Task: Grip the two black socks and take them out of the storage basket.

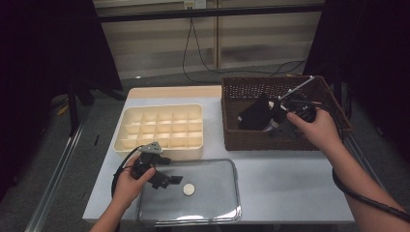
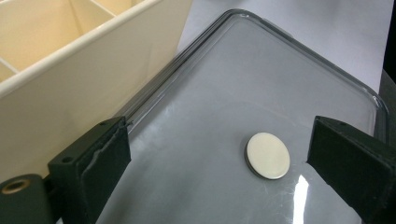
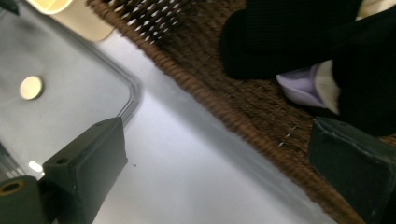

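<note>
Between the left tool's (image 2: 219, 172) matt black jaws lies a smooth, pale disc (image 2: 267, 155) on a glossy clear plastic lid (image 2: 196, 116). Beside it stands a smooth cream plastic organiser (image 2: 88, 88). By the right tool (image 3: 219, 172), a rough woven wicker basket (image 3: 224, 88) holds black cloth (image 3: 289, 37).

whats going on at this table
A person holds a claw in each hand. The left claw hangs open over a clear tray, its jaws either side of a small pale disc. The right claw is open at a wicker basket holding dark cloth. A divided cream box sits nearby.
</note>
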A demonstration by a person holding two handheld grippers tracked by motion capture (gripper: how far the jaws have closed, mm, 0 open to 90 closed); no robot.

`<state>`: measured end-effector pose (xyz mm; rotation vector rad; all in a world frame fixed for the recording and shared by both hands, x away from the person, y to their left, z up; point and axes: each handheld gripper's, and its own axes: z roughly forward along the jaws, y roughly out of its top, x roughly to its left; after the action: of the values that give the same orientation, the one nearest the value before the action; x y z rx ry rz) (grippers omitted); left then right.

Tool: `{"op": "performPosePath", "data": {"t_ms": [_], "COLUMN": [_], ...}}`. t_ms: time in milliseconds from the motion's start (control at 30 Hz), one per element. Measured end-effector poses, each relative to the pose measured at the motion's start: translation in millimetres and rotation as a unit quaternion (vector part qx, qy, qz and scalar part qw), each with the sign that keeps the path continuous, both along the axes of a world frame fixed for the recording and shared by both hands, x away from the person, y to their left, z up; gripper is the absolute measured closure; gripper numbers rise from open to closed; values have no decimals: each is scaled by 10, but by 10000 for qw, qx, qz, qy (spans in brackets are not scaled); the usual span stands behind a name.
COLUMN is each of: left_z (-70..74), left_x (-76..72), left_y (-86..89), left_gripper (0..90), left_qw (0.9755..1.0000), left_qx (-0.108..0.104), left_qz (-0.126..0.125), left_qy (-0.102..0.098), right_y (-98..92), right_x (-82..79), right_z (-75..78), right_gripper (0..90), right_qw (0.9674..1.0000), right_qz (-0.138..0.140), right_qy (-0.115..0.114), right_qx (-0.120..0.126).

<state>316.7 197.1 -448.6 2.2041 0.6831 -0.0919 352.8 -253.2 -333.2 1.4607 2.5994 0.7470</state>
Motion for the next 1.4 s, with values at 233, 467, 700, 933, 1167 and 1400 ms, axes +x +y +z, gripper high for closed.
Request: {"op": "performPosePath", "data": {"t_ms": [233, 467, 700, 933, 1167, 1400], "left_z": [-8, -29, -38, -46, -45, -41], "left_x": [7, 14, 20, 25, 31, 29], "left_y": [-1, 8, 8, 9, 22, 20], "left_gripper": [57, 57, 58, 58, 58, 58], "left_qw": [10000, 10000, 10000, 10000, 10000, 10000], "left_qx": [-28, 27, 16, -25, 10, 11], "left_qz": [-29, -13, -26, -29, -27, -27], "left_qy": [26, 34, 55, 83, 93, 49], "right_y": [-28, -84, -169, -185, -174, -156], "right_x": [128, 263, 405, 540, 669, 790], "right_z": [2, -1, -93, -193, -276, -367], "right_gripper": [36, 35, 45, 97, 200, 309], "right_qw": [9998, 9993, 9978, 9967, 9948, 9928], "right_qz": [-157, -355, -621, -757, -952, -1142], "right_qy": [-72, -93, 15, 36, 58, 69], "right_qx": [-47, -102, -244, -290, -356, -363]}}
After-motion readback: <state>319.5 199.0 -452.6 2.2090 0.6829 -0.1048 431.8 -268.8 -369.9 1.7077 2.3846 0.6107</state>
